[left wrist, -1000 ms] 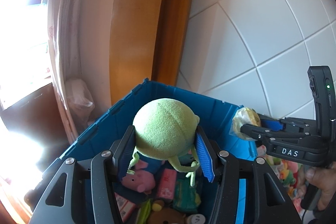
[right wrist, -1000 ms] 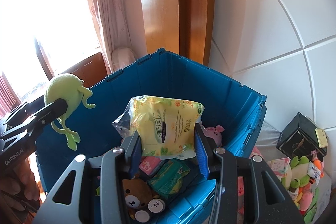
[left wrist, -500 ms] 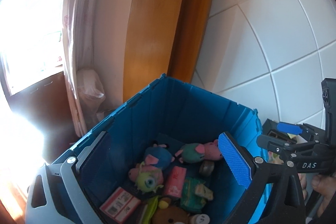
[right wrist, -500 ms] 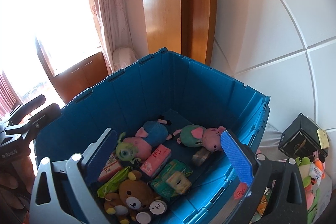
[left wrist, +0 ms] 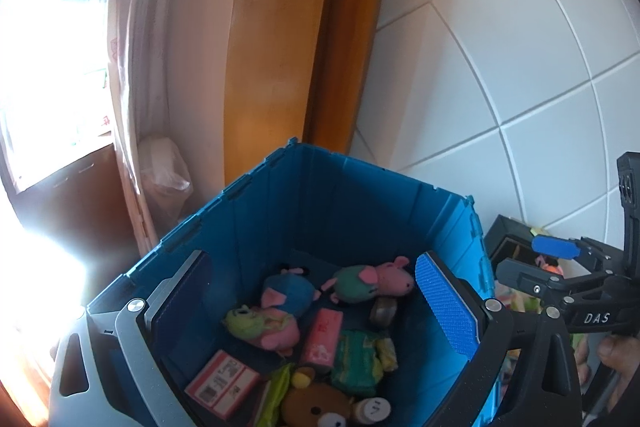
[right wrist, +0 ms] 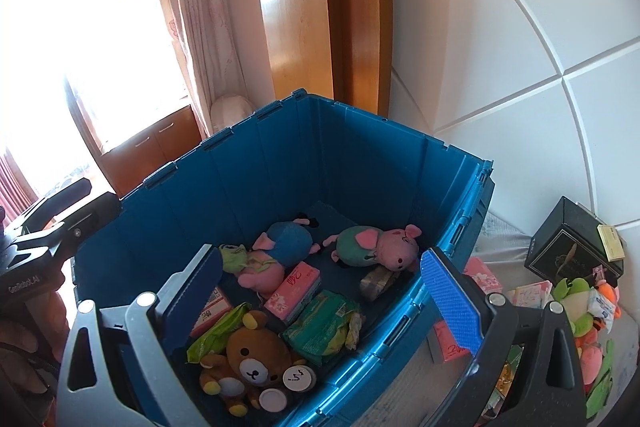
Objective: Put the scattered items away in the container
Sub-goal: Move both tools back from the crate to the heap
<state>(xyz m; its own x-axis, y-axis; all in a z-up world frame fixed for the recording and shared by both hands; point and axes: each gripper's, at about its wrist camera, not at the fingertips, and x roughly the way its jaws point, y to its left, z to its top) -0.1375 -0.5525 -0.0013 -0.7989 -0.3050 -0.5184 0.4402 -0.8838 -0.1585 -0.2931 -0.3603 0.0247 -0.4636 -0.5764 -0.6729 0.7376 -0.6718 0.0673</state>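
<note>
We hold both hand-held grippers, left [left wrist: 316, 307] and right [right wrist: 320, 291], over the blue bin [right wrist: 360, 147], jaws spread wide and empty. Inside the bin lie a bear [right wrist: 256, 359], two pigs [right wrist: 380, 247], a green pack [right wrist: 320, 327] and a pink pack [right wrist: 296, 285]. More toys [right wrist: 580, 307] sit outside, beyond the bin's right wall.

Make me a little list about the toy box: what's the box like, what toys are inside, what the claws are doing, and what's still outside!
box: blue bin, open top, by the tiled wall
toys inside: brown bear, pink pig in green, pig in blue, green one-eyed monster
other things inside: pink packet, green packet
left claw: open, empty, over the bin
right claw: open, empty, over the bin
still outside: frog plush, black box
</note>
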